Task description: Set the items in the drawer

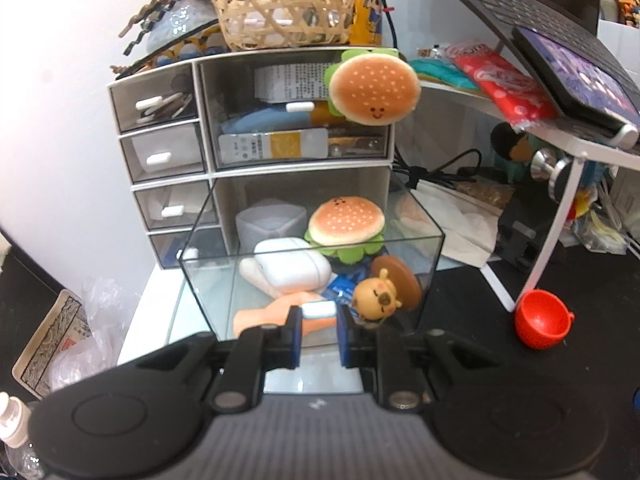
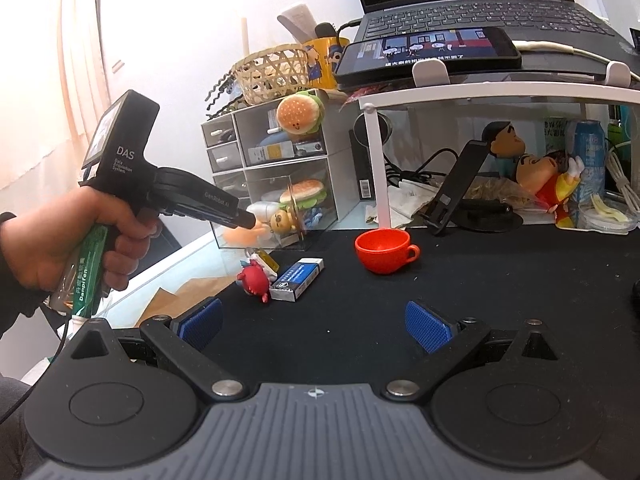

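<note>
The clear drawer (image 1: 432,240) of the white organizer (image 1: 256,120) is pulled out over the desk. My left gripper (image 1: 319,334) is shut on its white handle (image 1: 319,310). Inside lie a burger plush (image 1: 346,220), a white case (image 1: 292,270), a bear figure (image 1: 376,300) and an orange piece. In the right wrist view a hand (image 2: 60,240) holds the left gripper (image 2: 250,220) at the drawer (image 2: 312,236). My right gripper (image 2: 316,326) is open above the black mat. Ahead of it lie a boxed eraser (image 2: 298,278) and a red crab toy (image 2: 253,280).
A red cup (image 2: 382,250) stands on the mat beyond the eraser. A white stand (image 2: 500,90) to the right carries a laptop and a phone (image 2: 428,46), with figurines and cables beneath. A second burger plush (image 1: 374,90) hangs on the organizer under a woven basket (image 1: 284,4).
</note>
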